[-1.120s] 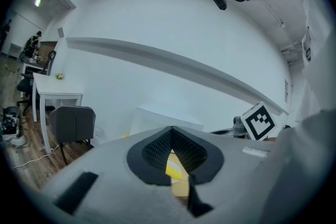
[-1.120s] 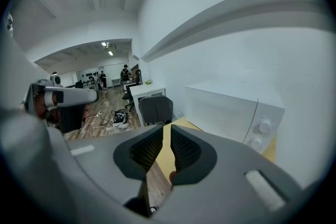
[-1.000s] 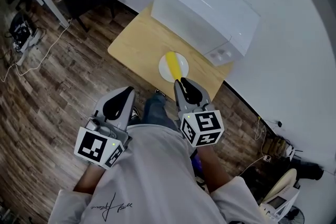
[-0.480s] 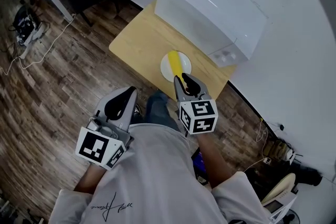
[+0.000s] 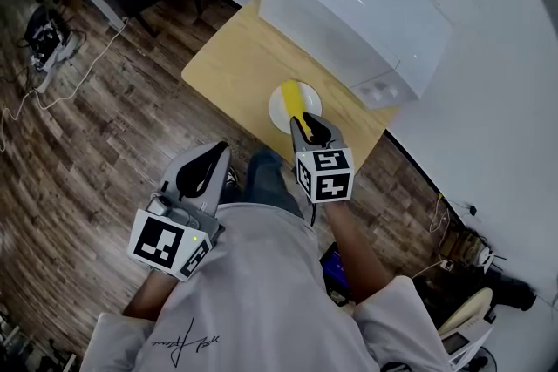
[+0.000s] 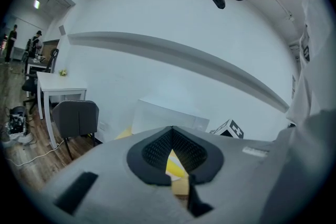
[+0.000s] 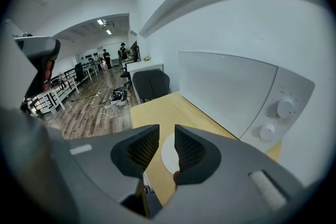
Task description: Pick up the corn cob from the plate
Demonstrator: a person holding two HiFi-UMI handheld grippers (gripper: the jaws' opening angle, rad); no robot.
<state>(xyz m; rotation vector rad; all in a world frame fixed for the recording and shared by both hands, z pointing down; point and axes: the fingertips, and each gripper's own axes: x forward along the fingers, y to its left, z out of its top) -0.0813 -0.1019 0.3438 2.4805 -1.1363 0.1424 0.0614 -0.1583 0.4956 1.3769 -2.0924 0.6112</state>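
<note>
- Head view: your right gripper (image 5: 307,126) hangs at the plate's (image 5: 278,110) near rim, jaws partly apart, just opening, empty.
- The corn cob (image 5: 295,100) lies on that plate just ahead, its length running along your reach.
- Your left gripper (image 5: 212,154), jaws together, is farther off.

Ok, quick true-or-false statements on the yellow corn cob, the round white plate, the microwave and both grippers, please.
1. The yellow corn cob lies on the round white plate. True.
2. The right gripper is shut on the cob. False: its jaws have just been opening and stand apart, with nothing between them.
3. The white microwave oven on the light wooden table has its door open. False: the door is shut.
4. The left gripper is shut, short of the table. True.
</note>
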